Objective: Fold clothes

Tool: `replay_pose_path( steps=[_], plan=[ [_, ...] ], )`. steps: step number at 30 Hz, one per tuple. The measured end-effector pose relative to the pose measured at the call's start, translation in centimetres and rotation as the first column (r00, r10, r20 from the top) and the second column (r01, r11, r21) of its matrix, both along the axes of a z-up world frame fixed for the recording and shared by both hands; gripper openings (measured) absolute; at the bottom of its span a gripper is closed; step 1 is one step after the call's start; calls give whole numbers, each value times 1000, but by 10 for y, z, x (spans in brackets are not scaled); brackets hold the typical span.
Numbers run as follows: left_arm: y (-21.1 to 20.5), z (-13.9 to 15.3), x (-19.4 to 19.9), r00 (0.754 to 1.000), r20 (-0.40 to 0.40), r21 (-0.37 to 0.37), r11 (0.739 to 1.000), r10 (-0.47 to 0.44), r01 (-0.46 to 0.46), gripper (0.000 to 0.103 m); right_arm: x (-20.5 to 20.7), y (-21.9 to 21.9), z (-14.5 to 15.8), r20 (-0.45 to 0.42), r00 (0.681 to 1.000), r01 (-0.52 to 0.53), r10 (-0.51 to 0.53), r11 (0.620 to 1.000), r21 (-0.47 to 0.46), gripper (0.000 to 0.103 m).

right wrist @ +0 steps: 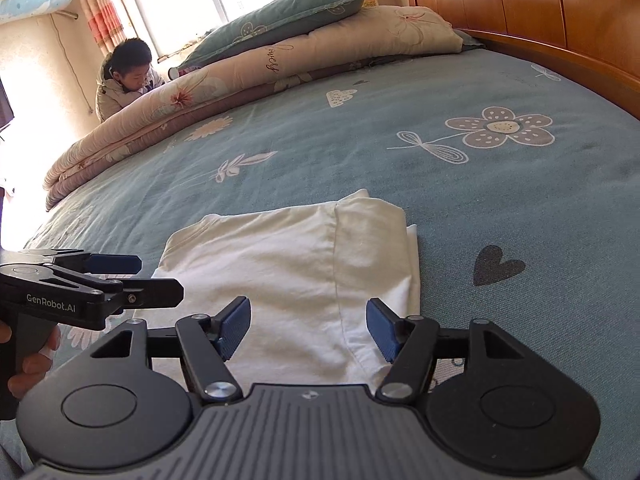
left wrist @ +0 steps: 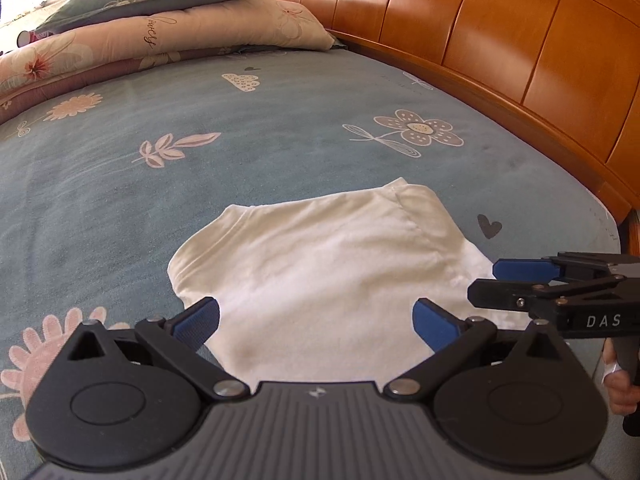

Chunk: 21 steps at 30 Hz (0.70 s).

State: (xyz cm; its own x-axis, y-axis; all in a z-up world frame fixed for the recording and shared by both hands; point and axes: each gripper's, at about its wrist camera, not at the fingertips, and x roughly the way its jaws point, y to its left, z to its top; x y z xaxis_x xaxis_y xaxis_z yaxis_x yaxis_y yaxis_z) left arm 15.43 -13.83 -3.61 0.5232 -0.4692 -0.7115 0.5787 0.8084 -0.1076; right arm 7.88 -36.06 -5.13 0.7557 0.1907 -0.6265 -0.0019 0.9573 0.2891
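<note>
Two grippers, left gripper and right gripper, hover with jaws spread wide, grasping nothing, over one folded white shirt lying flat on the blue flowered bedsheet. Beyond: one rolled quilt, one pillow, one person.

Your left gripper: black linkage arms, blue ribbed pads, silver pivot screws, ridged grey housing behind with a small white logo.
Side of your left tool: white "GenRobot.AI" lettering.
Your right gripper: same black arms, blue pads, round black discs flanking the grey housing.
Side of your right tool: white "DAS" letters.
Your fingers: a pale band on one, at the handle.
</note>
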Motion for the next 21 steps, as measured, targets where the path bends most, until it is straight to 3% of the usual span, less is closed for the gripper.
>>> replay_pose_path(
  steps=[5, 8, 12, 18, 21],
  plan=[
    [4, -5, -46, 1000, 19, 32, 999, -3, 3, 102, -29, 26, -8, -30, 998, -60, 58, 994, -93, 71],
    [4, -11, -56, 1000, -14, 3, 1000, 6, -6, 102, -47, 42, -13, -51, 995, -97, 91, 984, -147, 72],
    [-2, -16, -70, 1000, -3, 20, 1000, -1, 1, 102, -64, 57, -18, -73, 991, -129, 116, 968, -214, 82],
    [4, -11, -85, 1000, -21, -56, 998, -4, 3, 102, -74, 54, -20, -76, 991, -126, 113, 970, -210, 84],
    [2, -10, -89, 1000, 0, -32, 999, 1, -1, 102, -80, 44, -12, -45, 994, -104, 98, 980, -172, 84]
  ],
)
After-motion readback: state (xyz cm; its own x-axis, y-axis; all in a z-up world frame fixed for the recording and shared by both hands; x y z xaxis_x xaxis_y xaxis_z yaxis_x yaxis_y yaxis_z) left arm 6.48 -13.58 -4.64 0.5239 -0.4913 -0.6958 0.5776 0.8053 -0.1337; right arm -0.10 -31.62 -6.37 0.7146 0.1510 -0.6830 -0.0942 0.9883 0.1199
